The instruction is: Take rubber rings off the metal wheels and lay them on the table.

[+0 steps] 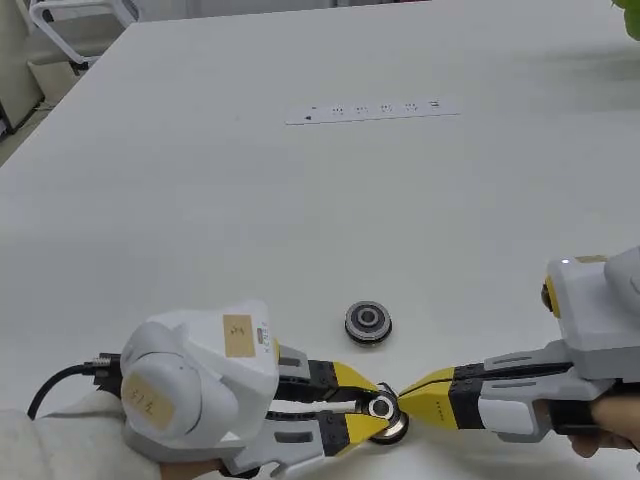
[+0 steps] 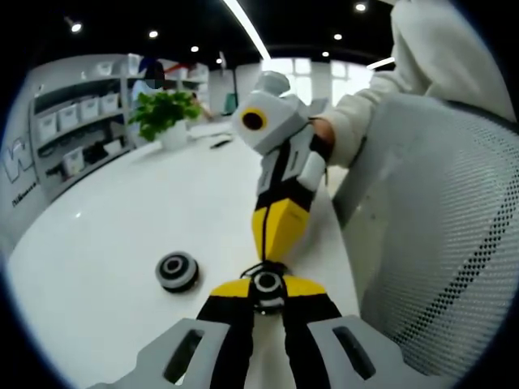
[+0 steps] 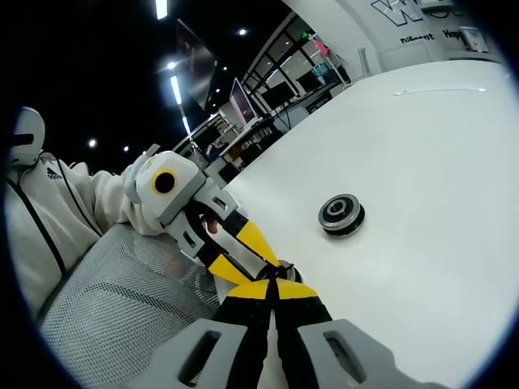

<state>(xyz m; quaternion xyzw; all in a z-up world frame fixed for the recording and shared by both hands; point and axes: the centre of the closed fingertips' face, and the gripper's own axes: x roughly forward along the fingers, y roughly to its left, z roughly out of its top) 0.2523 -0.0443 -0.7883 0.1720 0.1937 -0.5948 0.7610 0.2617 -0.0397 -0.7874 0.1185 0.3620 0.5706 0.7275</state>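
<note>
Left tool [image 1: 372,412]: we clamp one wheel [image 1: 384,408] steady at the bench's [image 1: 200,200] near edge.
Right tool [image 1: 408,404]: jaws together, apparently nipping its rubber ring [image 1: 393,427] to peel it.
Second wheel [image 1: 368,322]: lies on bench.

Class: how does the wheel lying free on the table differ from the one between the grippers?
The free wheel lies flat on the table, untouched; the held wheel is clamped in the fingers of the left gripper. The free wheel sits alone; the right gripper reaches the held wheel. Both have metal centres.
</note>
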